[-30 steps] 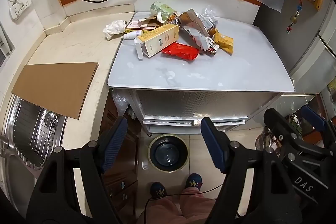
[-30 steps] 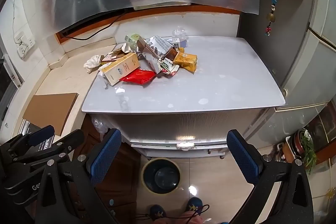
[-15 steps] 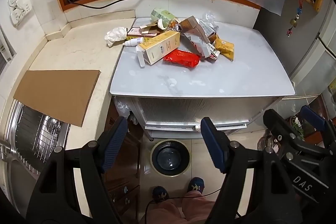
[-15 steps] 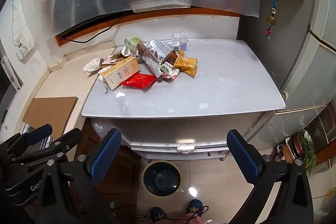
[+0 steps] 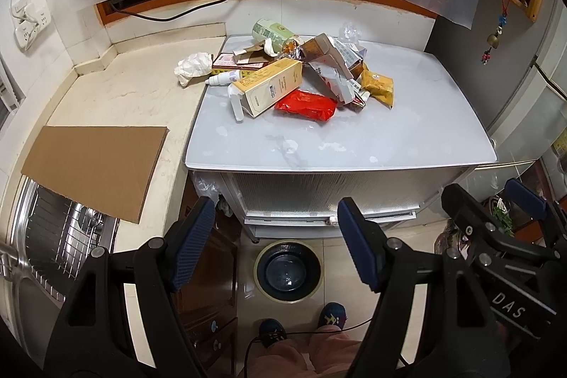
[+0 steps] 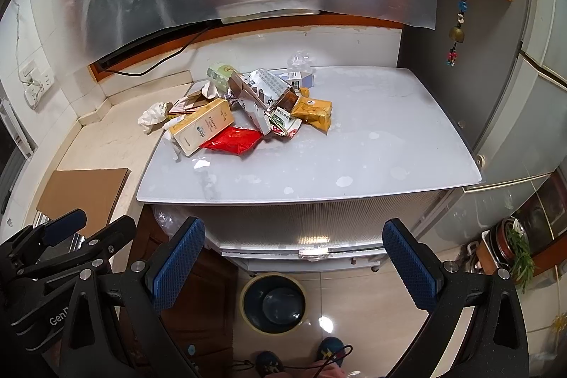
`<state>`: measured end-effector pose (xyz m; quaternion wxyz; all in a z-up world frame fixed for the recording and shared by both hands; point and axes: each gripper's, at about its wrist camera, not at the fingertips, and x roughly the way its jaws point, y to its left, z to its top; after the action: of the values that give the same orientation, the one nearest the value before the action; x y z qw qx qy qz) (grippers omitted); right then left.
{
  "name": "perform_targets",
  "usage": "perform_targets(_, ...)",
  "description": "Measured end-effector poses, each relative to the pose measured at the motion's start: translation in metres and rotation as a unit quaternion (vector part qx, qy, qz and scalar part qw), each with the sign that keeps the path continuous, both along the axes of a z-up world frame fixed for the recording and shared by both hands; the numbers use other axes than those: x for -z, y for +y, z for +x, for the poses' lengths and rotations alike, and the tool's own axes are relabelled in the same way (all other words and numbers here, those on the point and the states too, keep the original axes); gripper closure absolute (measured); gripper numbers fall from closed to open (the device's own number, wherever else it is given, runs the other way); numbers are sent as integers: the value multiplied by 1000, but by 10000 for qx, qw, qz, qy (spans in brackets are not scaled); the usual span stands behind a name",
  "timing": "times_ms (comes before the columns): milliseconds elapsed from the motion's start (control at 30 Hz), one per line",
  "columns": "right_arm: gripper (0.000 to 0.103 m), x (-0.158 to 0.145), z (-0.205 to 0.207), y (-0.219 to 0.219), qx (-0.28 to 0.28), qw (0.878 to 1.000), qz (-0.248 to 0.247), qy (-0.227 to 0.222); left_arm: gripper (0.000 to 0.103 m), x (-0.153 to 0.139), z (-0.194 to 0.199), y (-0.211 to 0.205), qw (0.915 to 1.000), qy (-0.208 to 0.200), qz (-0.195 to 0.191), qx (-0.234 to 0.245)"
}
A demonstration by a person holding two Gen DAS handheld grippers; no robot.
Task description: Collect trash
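Looking down from above, both wrist views show a pale grey bench [image 5: 354, 144] with a heap of trash [image 5: 301, 73] piled toward its far left part. The heap includes a long cream carton [image 5: 271, 87], a red wrapper [image 5: 306, 105], a yellow packet [image 5: 377, 86], a green-labelled cup [image 5: 271, 31] on its side and torn grey cardboard. A crumpled white tissue [image 5: 193, 68] lies just beside the heap, on the beige counter [image 5: 124, 94] to the left. On the floor below the bench's front edge stands a dark round bin [image 5: 288, 270], empty as far as can be seen.

The left hand-held gripper [image 5: 276, 248] hangs wide and holds nothing, well short of the trash. The right hand-held gripper [image 6: 294, 266] is also spread wide and empty.

Judging from this, collecting has not begun; the reach toward the heap is the step in hand. The next move likely calls for carrying one hand-held gripper forward over the bench and closing on a loose outer piece, such as the red wrapper.
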<state>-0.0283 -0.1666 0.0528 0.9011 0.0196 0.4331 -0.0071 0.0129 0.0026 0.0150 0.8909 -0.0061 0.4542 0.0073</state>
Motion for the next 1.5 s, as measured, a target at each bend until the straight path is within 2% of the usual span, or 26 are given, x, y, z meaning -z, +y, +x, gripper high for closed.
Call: perform_targets(1500,1,7,-4,13,132,9999,-41,83,35,2,4,16,10000,36,-22,73)
